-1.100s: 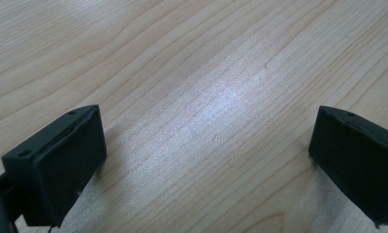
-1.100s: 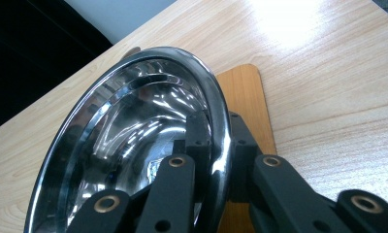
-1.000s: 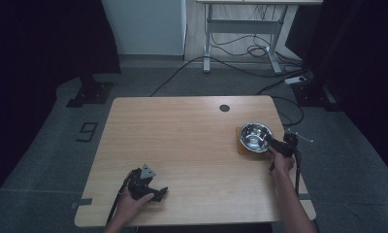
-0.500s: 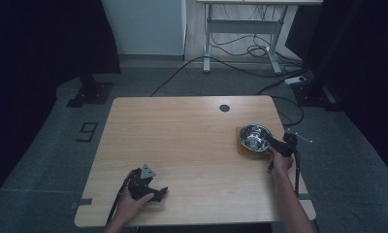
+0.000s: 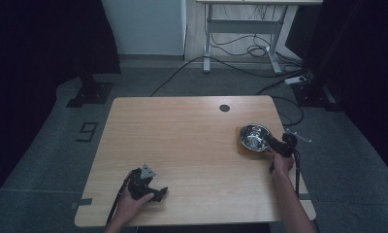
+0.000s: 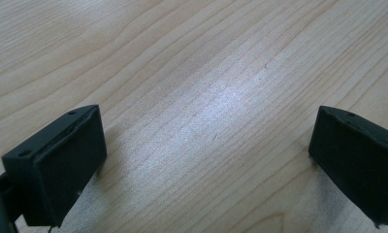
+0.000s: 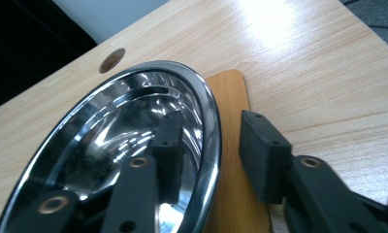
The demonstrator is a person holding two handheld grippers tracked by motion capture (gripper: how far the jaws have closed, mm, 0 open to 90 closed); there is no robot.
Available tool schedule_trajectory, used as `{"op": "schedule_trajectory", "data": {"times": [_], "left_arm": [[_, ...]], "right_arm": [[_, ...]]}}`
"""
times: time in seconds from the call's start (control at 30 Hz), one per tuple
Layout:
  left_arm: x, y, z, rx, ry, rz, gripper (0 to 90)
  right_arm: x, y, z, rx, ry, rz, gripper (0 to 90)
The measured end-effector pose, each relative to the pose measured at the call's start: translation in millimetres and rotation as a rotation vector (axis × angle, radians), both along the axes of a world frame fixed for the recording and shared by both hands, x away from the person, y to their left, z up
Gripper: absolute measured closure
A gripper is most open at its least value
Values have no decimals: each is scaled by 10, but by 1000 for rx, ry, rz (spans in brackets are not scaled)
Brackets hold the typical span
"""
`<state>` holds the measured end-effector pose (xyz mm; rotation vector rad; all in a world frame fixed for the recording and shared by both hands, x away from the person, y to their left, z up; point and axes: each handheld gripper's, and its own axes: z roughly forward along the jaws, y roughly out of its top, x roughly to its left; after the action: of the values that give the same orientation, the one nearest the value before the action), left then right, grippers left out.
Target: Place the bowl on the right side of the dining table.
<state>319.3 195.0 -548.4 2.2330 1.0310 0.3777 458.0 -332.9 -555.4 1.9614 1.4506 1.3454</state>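
Observation:
A shiny steel bowl [image 5: 254, 136] sits on a small orange-brown wooden mat [image 5: 241, 148] near the table's right edge. My right gripper [image 5: 273, 143] reaches it from the right. In the right gripper view one jaw is inside the bowl [image 7: 124, 121] and the other outside over the mat [image 7: 231, 92]. The rim lies between them, and a gap shows at the outer pad. The right gripper [image 7: 211, 131] has just been opening its jaws. My left gripper [image 5: 158, 193] rests on the table near the front left. Its jaws stand wide open over bare wood [image 6: 206, 160].
A round cable hole [image 5: 224, 108] sits at the table's back edge, right of centre. The light wooden table [image 5: 182, 145] is bare between the two hands. Cables and a desk frame lie on the floor beyond.

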Motion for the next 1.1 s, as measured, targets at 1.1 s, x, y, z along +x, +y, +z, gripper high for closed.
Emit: {"op": "schedule_trajectory", "data": {"times": [1.1], "left_arm": [[-1, -1, 0, 0, 0, 2, 0]], "right_arm": [[-636, 93, 496, -93, -88, 101, 388]]}}
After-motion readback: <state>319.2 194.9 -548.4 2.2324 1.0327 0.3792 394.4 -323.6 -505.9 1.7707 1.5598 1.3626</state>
